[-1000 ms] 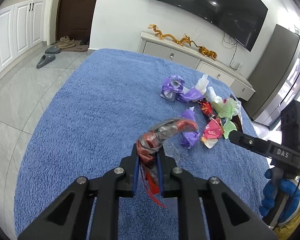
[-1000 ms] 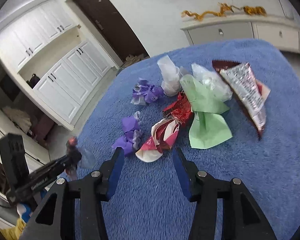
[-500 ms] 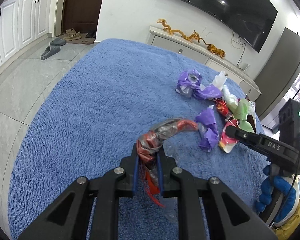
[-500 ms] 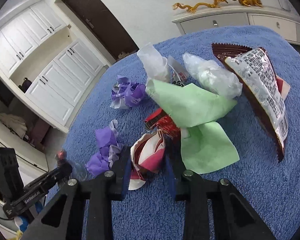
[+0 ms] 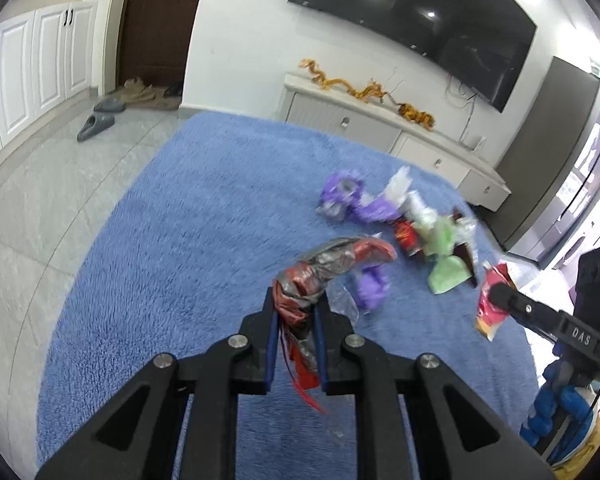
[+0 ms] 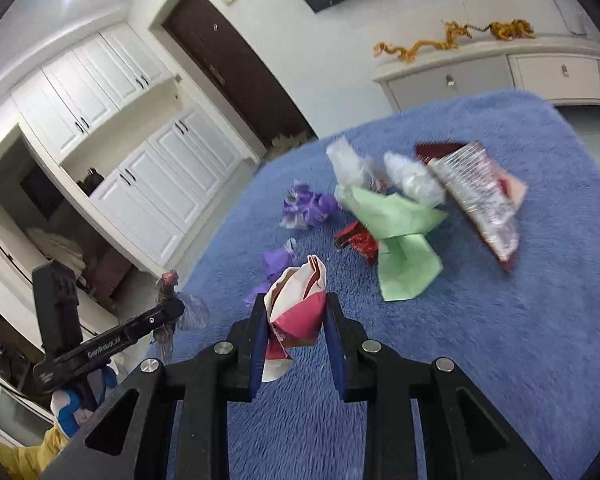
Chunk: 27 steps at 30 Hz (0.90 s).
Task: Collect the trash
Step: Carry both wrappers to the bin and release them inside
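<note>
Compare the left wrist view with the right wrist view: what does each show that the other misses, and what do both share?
Only the left wrist view shows the wall television and grey slippers. Only the right wrist view shows the open niche in the white cupboards. Both share the blue rug, the green paper, and both tongs: left tongs gripping a red-and-silver wrapper, right tongs gripping a pink-and-white wrapper.

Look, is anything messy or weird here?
Yes. Crumpled wrappers and green paper lie scattered on the blue rug. Each tool already pinches one piece: the left tool a red-and-silver wrapper, the right tool a pink-and-white one.
</note>
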### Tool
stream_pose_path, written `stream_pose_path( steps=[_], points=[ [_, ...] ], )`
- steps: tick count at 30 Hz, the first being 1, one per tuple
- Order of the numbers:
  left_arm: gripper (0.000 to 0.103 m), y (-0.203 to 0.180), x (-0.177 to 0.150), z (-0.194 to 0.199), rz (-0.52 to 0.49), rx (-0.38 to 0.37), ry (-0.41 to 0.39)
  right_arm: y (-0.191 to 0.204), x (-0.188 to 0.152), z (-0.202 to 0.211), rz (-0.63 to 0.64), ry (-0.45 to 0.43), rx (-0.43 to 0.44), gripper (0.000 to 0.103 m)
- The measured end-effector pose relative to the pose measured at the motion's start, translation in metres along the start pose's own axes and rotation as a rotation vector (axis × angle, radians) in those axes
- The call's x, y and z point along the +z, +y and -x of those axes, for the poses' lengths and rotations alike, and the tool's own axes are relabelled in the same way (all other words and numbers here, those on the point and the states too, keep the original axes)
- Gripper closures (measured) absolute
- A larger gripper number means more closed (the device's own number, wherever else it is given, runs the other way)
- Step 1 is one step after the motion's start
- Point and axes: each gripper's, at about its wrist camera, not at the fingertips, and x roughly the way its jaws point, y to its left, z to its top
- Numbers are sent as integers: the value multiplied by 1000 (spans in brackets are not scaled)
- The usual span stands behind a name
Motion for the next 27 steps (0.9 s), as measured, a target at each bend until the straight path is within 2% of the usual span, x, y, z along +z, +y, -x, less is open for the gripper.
stream_pose_path(
  steps=[5,11,14,19,24,27],
  points=[
    [89,-36,9,24,-76,-42,-40,-3,-3,62,2,-119,-41,78],
    [89,-110,18,26,-173,-158,-29,-26,-12,160,-5,-294,-207,78],
    [89,-159,20,20,-222,-240,-7,-43,-25,210,-21,-363,-321,78],
    [89,-261,16,-2,-315,-364,47,-86,-56,283,-118,-455,-506,78],
    [88,-375,-14,-32,-453,-461,126,-130,-86,317,-214,-467,-642,77],
    [88,-428,-39,-55,-520,-488,182,-161,-102,318,-294,-456,-661,77]
  ],
)
